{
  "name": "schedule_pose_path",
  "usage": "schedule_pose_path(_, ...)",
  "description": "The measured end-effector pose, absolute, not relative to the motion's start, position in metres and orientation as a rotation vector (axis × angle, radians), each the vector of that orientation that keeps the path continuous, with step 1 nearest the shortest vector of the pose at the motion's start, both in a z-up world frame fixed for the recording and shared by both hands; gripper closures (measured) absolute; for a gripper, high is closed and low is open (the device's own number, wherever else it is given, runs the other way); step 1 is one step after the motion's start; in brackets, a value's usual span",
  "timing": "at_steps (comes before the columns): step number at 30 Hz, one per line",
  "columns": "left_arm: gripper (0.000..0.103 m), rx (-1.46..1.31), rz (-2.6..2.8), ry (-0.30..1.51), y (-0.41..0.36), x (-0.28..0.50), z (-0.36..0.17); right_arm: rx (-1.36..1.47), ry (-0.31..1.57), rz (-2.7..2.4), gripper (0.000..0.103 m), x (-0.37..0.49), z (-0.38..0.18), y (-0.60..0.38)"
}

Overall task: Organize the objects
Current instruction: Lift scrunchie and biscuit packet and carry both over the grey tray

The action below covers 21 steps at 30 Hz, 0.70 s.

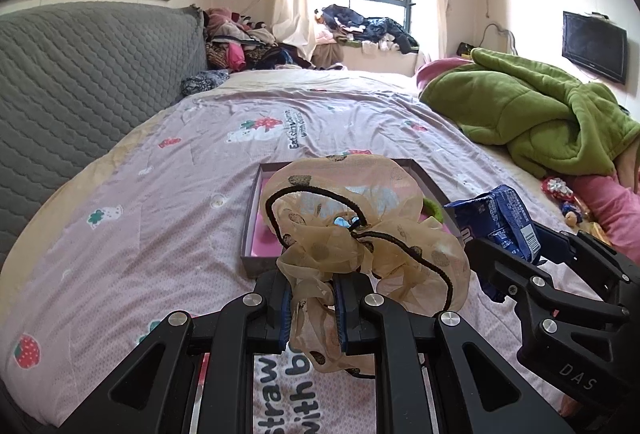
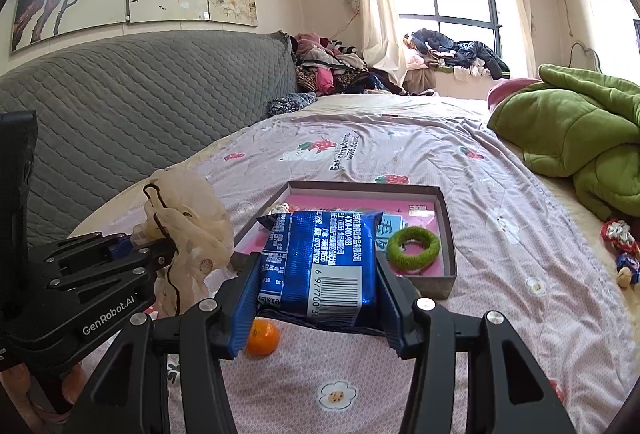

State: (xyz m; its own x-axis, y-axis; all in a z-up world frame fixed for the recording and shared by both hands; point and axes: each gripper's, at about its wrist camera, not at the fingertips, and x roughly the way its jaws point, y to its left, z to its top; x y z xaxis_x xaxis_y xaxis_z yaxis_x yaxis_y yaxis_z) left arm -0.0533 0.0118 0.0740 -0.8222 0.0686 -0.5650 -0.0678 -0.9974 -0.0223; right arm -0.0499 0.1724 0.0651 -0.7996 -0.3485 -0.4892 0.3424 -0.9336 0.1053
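Sheer beige organza, dotted brown and edged with black cord, forms the hair scrunchie pinched by the left gripper; its blue-padded fingers are clenched on a gathered fold at lower centre of the left wrist view, while the rest of the fabric billows forward over the near wall of the box. At centre of the right wrist view, the right gripper grasps a blue foil snack packet by its two side edges, barcode toward the camera, held above the bedspread just short of the box.

The box is a shallow grey tray with a pink floor, lying on the bedspread at mid-frame in both views. It already contains a green ring-shaped hair tie near its right wall and some paper items. An orange lies on the bedspread below the right gripper's left finger, outside the box.

Judged step: carrying both held items to the box for release. To do it well, advance each gripper until its load is wholly past the near wall, then lower before opening. The packet should go to the bare pink floor at left of the green ring, not on top of it. The scrunchie is limp and may snag on a pad or drape across the rim, so release it low and well inside. The two grippers sit near each other; staggering the releases would likely avoid contact.
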Motion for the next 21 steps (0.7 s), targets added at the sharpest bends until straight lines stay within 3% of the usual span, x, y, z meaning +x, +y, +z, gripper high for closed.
schedule_pose_path(21, 0.086, -0.890, 2.950, 0.043, 0.020, -0.088, 0.086, 0.643, -0.005, -2.702, 0.050, -0.084, 0.089, 0.184)
